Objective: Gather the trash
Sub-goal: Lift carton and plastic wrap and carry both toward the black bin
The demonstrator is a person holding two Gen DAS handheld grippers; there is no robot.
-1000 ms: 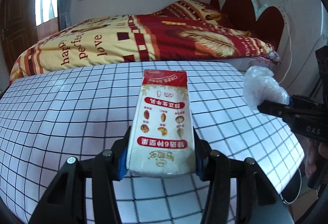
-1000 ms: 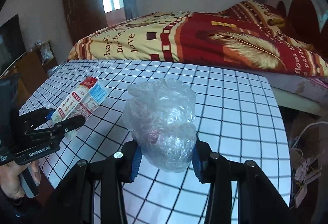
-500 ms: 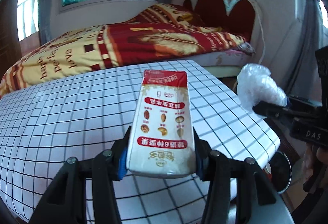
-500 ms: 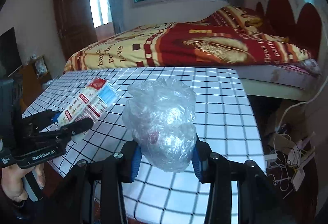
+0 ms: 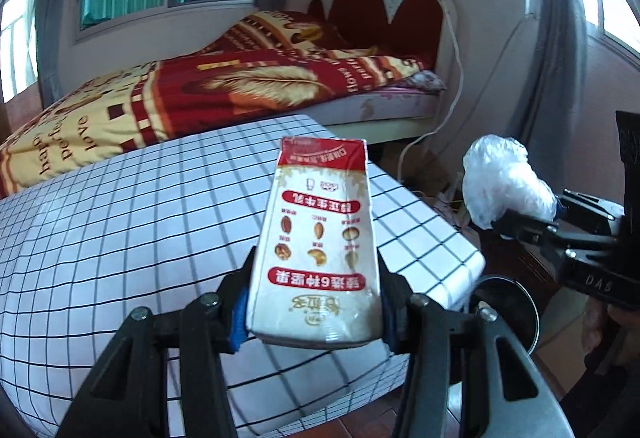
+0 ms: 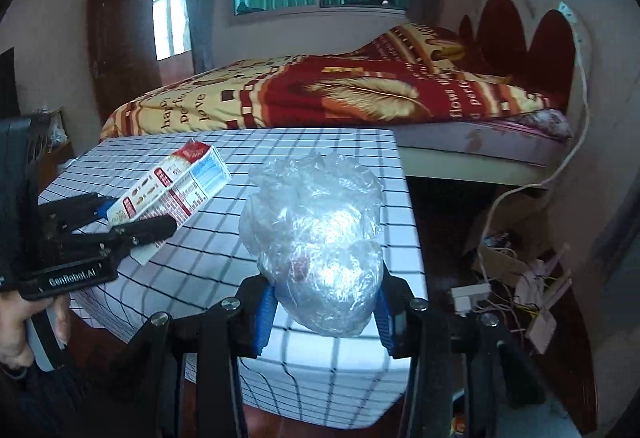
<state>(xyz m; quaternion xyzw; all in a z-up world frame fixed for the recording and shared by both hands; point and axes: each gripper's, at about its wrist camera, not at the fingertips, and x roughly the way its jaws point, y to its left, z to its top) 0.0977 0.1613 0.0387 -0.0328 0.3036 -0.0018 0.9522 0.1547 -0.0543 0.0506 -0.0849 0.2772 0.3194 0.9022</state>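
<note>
My left gripper is shut on a white and red milk carton, held in the air above the right end of the checked table. The carton also shows in the right wrist view. My right gripper is shut on a crumpled clear plastic bag, held over the table's right corner. The bag also shows at the right of the left wrist view, beyond the table edge.
A bed with a red and yellow blanket stands behind the table. A round dark bin rim shows on the floor right of the table. Cables and a power strip lie on the floor by the wall.
Both grippers have swung to the right with their loads, from over the table's middle to its right end. The floor and bin rim have come into view.
</note>
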